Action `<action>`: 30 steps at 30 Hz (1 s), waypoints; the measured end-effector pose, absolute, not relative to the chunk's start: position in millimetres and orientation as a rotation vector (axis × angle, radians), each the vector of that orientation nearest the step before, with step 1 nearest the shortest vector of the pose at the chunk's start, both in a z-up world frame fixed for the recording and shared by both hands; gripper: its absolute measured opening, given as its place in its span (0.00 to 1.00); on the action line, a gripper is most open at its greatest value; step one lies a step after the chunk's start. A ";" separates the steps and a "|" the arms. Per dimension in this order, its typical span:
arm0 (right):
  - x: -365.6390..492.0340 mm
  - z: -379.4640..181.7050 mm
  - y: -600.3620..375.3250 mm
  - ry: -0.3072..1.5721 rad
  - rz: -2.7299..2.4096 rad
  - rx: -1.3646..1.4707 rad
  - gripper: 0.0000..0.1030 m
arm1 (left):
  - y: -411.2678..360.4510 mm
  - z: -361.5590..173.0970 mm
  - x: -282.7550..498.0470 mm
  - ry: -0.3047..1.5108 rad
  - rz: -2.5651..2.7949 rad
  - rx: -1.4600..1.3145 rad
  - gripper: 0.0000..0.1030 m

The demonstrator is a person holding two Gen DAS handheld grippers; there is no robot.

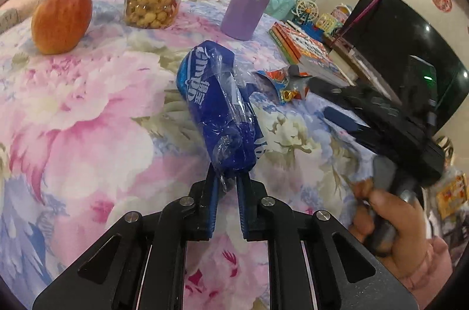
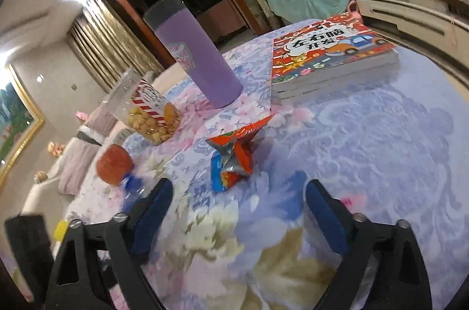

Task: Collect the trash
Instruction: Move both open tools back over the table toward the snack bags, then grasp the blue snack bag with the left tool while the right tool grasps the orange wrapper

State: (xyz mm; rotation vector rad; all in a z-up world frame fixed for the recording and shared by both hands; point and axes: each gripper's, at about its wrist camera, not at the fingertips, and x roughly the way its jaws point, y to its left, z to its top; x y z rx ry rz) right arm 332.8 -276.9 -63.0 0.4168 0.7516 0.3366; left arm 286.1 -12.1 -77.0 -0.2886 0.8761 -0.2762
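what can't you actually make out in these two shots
- Blue wrapper: in the right wrist view only a blurred scrap shows, hidden behind that tool's finger.
- Right tool: motion-blurred in the left wrist view, fingertips indistinct.
- Books: lower covers hidden under the top one, right wrist view.
- Orange snack wrapper: print too crumpled to read.

Right gripper motion-blurred in left wrist view, jaw gap unreadable there. Blue plastic wrapper: near end hidden between the left jaws. In right wrist view, only a blurred blue scrap of it shows. Red apple smeared. Stacked picture books partly behind the gripper at the bench's far edge.
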 end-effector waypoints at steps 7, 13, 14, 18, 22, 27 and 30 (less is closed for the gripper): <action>367.7 -73.1 -262.2 0.819 0.303 0.369 0.31 | -15.8 -79.7 286.9 0.883 -0.290 -0.268 0.11; 351.1 -72.8 -268.4 0.793 0.324 0.415 0.04 | -15.4 -79.4 286.1 0.867 -0.289 -0.260 0.11; 345.8 -72.4 -270.8 0.789 0.328 0.429 0.04 | -15.8 -78.3 284.6 0.860 -0.288 -0.257 0.11; 317.0 -68.4 -275.6 0.771 0.345 0.446 0.04 | -20.8 -72.9 274.6 0.836 -0.273 -0.222 0.11; 276.3 -64.0 -287.2 0.761 0.346 0.438 0.04 | -37.2 -68.6 251.7 0.833 -0.303 -0.170 0.11; 225.0 -57.1 -313.5 0.744 0.325 0.436 0.04 | -69.9 -63.7 214.5 0.842 -0.409 -0.136 0.11; 200.8 -54.9 -326.5 0.739 0.300 0.431 0.04 | -90.9 -61.9 199.8 0.854 -0.462 -0.125 0.11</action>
